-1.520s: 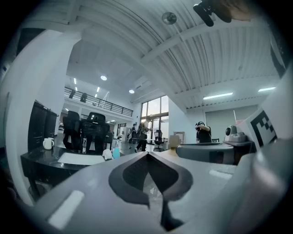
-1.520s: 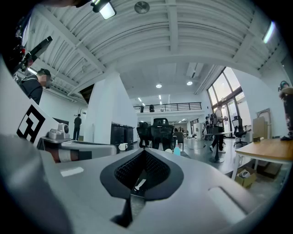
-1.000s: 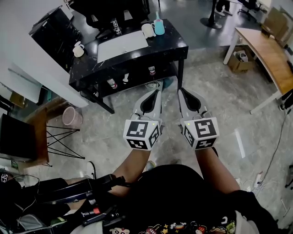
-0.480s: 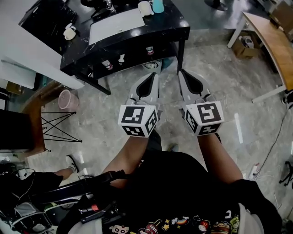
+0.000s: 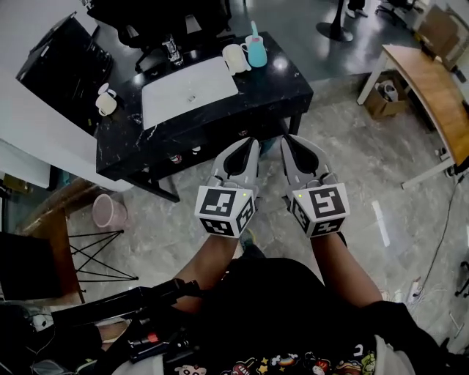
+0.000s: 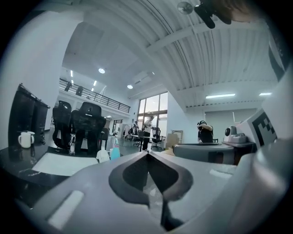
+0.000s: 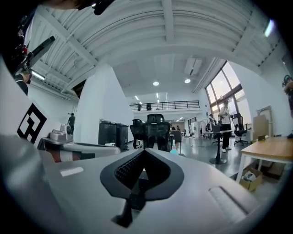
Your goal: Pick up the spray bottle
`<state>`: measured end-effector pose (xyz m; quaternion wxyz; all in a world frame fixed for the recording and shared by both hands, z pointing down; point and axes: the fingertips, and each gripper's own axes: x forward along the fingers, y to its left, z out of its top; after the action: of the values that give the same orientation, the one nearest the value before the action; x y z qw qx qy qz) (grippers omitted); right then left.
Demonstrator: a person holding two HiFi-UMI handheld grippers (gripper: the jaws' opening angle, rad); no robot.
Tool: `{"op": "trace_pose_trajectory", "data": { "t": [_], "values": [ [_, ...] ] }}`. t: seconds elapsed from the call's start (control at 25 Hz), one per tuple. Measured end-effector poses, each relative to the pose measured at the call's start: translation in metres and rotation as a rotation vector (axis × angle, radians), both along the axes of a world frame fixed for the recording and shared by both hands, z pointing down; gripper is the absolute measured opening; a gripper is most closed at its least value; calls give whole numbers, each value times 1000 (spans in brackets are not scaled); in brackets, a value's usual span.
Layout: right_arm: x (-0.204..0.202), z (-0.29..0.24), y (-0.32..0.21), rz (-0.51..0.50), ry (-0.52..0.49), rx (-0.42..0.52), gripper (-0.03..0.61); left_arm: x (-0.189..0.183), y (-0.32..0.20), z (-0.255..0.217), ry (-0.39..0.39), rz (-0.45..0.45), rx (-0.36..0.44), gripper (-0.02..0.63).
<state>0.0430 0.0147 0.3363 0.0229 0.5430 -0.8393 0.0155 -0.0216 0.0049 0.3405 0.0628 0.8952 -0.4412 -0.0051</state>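
Observation:
The teal spray bottle point(image 5: 255, 51) stands upright at the far right of a black marble table point(image 5: 278, 84), beside a white mug point(image 5: 233, 57). My left gripper point(image 5: 253, 140) and right gripper point(image 5: 286, 139) hover side by side over the table's front edge, well short of the bottle. On both, the jaws meet at the tips with nothing held. In the left gripper view the spray bottle point(image 6: 114, 152) shows left of the left gripper point(image 6: 147, 153). In the right gripper view the spray bottle point(image 7: 174, 147) is small and far, just right of the right gripper point(image 7: 144, 151).
A white mat point(image 5: 189, 89) covers the table's middle, with a small bottle point(image 5: 174, 51) behind it and a white jug point(image 5: 106, 101) at the left. A black chair point(image 5: 157, 15) stands beyond. A wooden table point(image 5: 432, 80), a cardboard box point(image 5: 381, 99) and a pink bucket point(image 5: 110, 211) stand around.
The table has come closer in the head view. Both shut grippers now reach over its front edge instead of hanging above the floor.

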Motion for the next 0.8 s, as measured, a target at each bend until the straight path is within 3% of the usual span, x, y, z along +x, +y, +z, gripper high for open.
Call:
{"op": "trace_pose_trajectory", "data": {
  "t": [0.36, 0.8],
  "values": [
    [-39, 0, -87, 49, 13, -6, 20, -31, -95, -11, 5, 71, 16, 1],
    [-13, 20, -211, 51, -8, -28, 21, -9, -208, 8, -7, 66, -11, 1]
  ]
}}
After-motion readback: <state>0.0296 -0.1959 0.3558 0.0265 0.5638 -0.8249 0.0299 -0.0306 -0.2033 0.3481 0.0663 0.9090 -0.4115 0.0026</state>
